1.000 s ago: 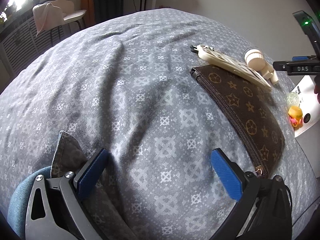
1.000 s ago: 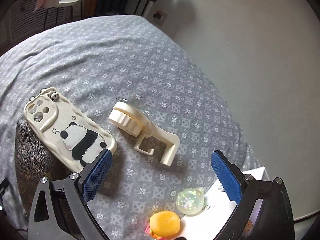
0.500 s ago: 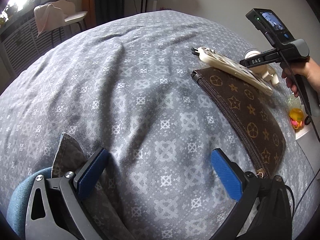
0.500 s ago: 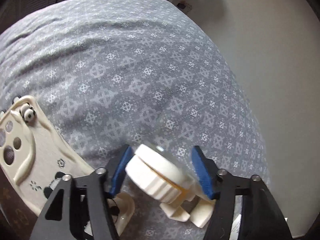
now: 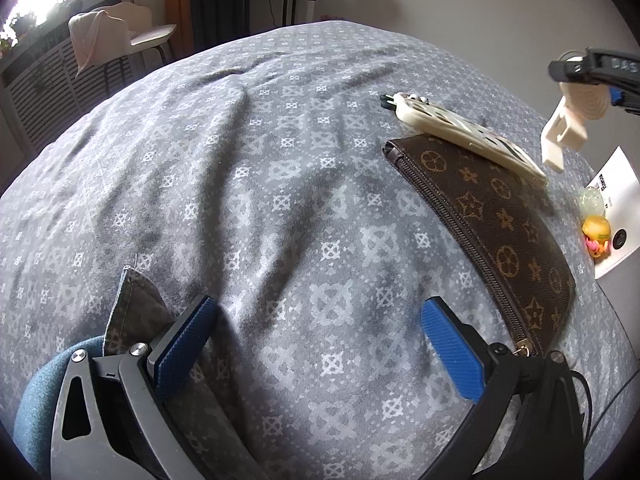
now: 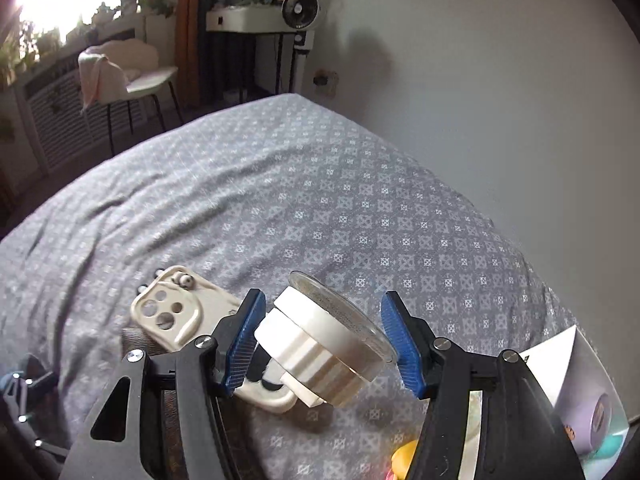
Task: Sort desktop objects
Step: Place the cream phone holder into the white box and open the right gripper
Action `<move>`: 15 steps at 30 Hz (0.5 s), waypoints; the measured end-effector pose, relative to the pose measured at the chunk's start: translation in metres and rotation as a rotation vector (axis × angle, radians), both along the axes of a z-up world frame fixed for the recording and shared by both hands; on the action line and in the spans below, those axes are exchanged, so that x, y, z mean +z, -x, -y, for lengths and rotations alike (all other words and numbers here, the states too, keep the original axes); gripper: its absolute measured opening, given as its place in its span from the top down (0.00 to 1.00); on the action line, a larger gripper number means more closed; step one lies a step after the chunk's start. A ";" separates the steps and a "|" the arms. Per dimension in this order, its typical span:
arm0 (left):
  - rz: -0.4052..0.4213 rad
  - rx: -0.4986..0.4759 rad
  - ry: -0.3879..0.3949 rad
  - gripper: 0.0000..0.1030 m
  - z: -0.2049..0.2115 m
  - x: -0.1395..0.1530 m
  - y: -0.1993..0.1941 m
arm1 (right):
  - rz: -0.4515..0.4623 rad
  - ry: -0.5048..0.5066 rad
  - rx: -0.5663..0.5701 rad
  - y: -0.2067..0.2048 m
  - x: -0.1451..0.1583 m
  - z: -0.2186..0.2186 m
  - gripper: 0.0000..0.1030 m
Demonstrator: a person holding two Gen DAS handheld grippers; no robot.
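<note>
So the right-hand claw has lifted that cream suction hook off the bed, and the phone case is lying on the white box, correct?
Not quite. The right gripper does hold the suction hook above the bed, but the left wrist view shows the phone case lying on the brown pouch, not the white box.

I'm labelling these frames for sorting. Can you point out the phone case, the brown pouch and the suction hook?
phone case [image 5: 460,132]: left wrist view, on its cream back.
brown pouch [image 5: 500,216]: left wrist view, on the patterned face beside the zip.
suction hook [image 6: 320,340]: right wrist view, on its white round body between the tongs.
</note>
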State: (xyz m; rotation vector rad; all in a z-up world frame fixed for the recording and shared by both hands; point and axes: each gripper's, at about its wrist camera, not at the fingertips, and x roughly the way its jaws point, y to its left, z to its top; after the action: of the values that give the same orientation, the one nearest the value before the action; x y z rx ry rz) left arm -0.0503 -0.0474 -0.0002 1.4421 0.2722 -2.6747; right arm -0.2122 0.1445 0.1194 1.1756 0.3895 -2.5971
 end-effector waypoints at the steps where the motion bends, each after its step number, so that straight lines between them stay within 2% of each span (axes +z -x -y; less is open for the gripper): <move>1: 0.000 0.000 0.002 0.00 0.000 0.000 0.000 | -0.010 0.030 -0.002 -0.011 0.012 -0.004 0.43; 7: -0.003 -0.003 0.010 0.00 -0.002 0.000 -0.001 | -0.074 0.191 -0.072 -0.074 0.083 -0.056 0.43; 11: -0.002 -0.003 0.021 0.00 -0.005 0.000 -0.001 | -0.136 0.201 -0.163 -0.114 0.127 -0.113 0.43; 15: -0.002 -0.001 0.040 0.00 -0.008 0.000 -0.001 | -0.192 0.139 -0.274 -0.151 0.152 -0.177 0.43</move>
State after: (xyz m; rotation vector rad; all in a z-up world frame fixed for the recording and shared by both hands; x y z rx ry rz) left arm -0.0491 -0.0397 -0.0006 1.4287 0.2172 -2.6664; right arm -0.0614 0.3218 0.2716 0.9973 0.0848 -2.9295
